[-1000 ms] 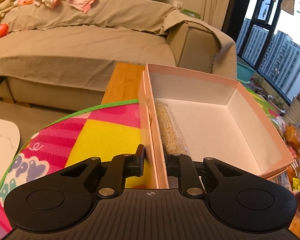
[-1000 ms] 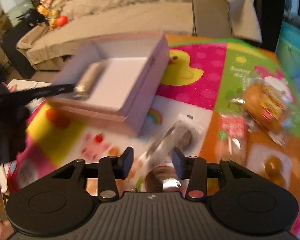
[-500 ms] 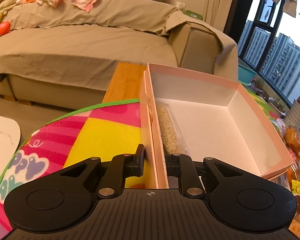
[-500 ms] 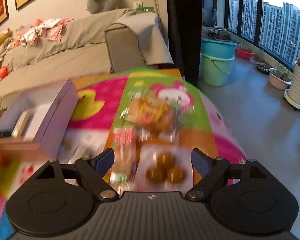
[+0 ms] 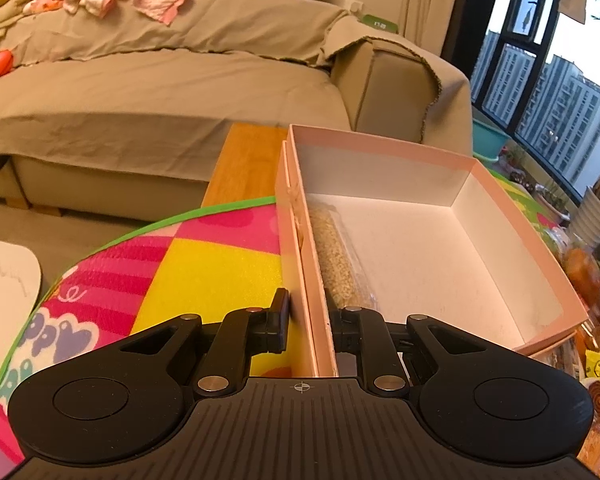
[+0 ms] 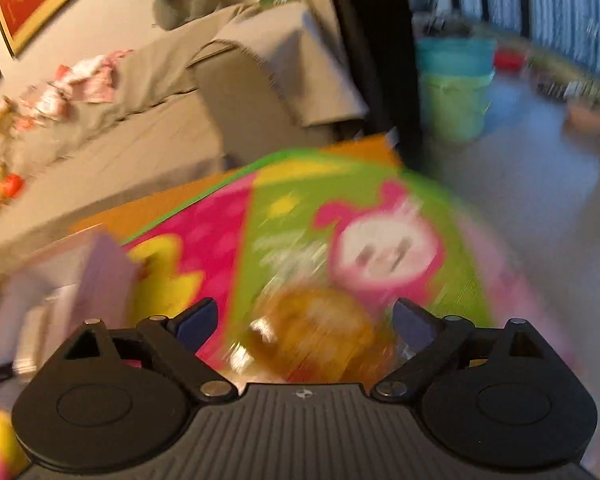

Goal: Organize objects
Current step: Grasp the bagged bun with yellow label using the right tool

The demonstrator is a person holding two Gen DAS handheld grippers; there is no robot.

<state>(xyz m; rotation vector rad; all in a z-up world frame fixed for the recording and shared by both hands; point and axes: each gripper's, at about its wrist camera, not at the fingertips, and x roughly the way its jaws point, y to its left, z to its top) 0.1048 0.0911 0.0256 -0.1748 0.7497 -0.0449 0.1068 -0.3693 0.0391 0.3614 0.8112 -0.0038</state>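
Two grippers: I had the left gripper (image 5: 308, 322) pinching the near wall of the pink box (image 5: 512, 224) at lower centre of its frame; the right gripper (image 6: 305, 318) had its fingers spread wide, gripping nothing.
Nearest target: a blurred orange snack packet (image 6: 320, 336) lay between the right fingers at lower centre, seemingly not yet gripped.
Box contents: one long grain-filled packet (image 5: 336, 256) lay against the box's left inner wall; the rest of the floor was bare.
Progress: I judged the task early, one item boxed and most still outside.
Left to do: more wrapped snacks (image 5: 584, 276) sat at the right edge, outside the box.
View differences: only the left view showed the box interior sharply; only the right view showed the cartoon mat (image 6: 284, 216) beyond the packet, and, far off, the buckets (image 6: 454, 88) at upper right.
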